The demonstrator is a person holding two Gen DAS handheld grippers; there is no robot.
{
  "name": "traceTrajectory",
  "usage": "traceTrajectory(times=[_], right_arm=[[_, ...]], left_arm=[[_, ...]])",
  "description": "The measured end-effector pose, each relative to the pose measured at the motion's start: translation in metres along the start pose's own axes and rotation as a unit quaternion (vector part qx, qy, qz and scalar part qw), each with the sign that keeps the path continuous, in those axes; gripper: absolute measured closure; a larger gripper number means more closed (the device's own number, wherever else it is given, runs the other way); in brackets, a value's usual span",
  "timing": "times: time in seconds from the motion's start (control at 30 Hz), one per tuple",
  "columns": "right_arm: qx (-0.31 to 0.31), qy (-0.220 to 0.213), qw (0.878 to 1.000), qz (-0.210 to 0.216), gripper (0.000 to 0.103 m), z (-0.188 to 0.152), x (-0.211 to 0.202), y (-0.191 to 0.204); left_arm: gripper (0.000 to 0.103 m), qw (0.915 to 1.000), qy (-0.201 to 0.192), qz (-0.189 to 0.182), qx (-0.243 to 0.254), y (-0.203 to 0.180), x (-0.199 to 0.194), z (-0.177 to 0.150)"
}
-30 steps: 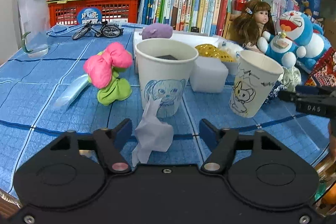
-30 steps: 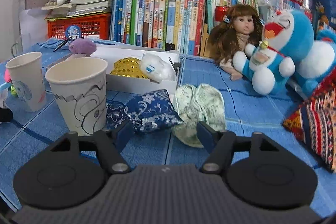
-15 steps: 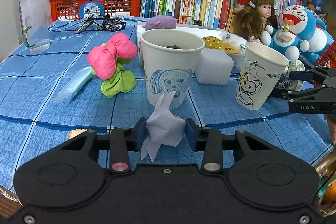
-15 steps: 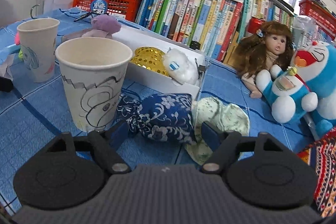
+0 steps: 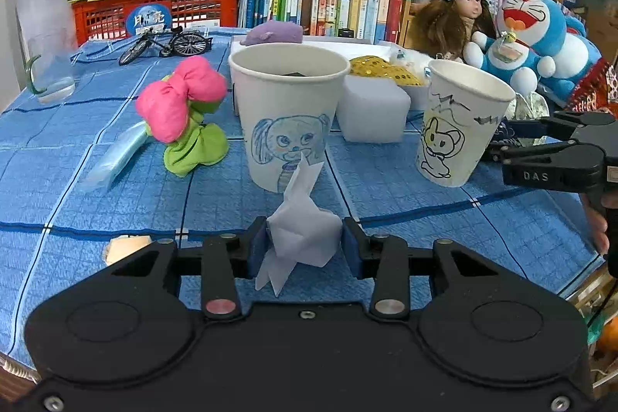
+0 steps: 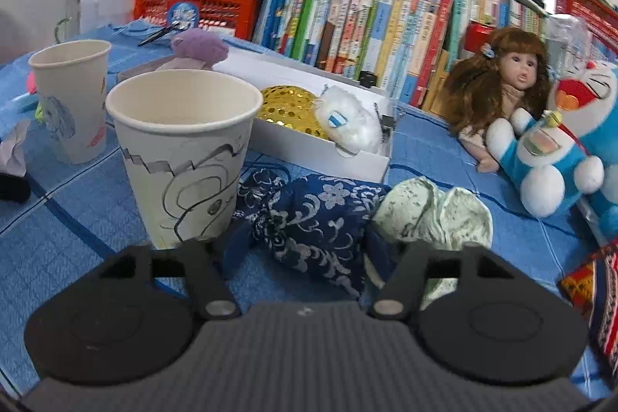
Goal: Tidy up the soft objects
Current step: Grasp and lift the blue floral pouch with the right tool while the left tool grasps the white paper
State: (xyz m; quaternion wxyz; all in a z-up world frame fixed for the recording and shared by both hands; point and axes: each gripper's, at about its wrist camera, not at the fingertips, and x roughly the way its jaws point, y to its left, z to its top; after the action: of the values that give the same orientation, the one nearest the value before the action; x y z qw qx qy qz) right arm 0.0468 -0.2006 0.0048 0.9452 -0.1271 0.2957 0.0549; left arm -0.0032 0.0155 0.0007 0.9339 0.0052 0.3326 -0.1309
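Note:
My left gripper (image 5: pixel 304 245) is shut on a crumpled white tissue (image 5: pixel 303 226), just in front of the paper cup with a blue dog drawing (image 5: pixel 287 116). My right gripper (image 6: pixel 301 250) is open around a dark blue floral pouch (image 6: pixel 309 219) that lies on the cloth beside the paper cup with a black line drawing (image 6: pixel 185 157). A pale green speckled pouch (image 6: pixel 432 215) lies right of the blue one. The right gripper also shows in the left wrist view (image 5: pixel 548 149), beside that second cup (image 5: pixel 459 126).
A pink and green cloth bundle (image 5: pixel 181 111), a white foam block (image 5: pixel 372 114) and a white box (image 6: pixel 347 157) holding a gold sequin ball (image 6: pixel 289 111) and a white fluffy toy stand behind the cups. A doll (image 6: pixel 498 83), Doraemon plush toys (image 6: pixel 548 149) and books line the back.
My left gripper closed on the tissue and holds it a little off the cloth. My right gripper moved forward and now has the blue pouch between its fingers.

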Motion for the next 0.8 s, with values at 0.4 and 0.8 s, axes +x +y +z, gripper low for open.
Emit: traceTrajectory(times=[0.4,0.8], right_arm=[[0.055,-0.015,0.998,-0.026,0.061,-0.005,-0.024,-0.001],[0.101,-0.056,0.992,-0.045,0.061,0.013,-0.066,-0.029]], left_arm=[[0.066,0.9983,-0.014,-0.036,0.045,-0.018,-0.01,0.005],[0.066,0.9939,-0.068,-0.066,0.056,-0.018,-0.043,0.055]])
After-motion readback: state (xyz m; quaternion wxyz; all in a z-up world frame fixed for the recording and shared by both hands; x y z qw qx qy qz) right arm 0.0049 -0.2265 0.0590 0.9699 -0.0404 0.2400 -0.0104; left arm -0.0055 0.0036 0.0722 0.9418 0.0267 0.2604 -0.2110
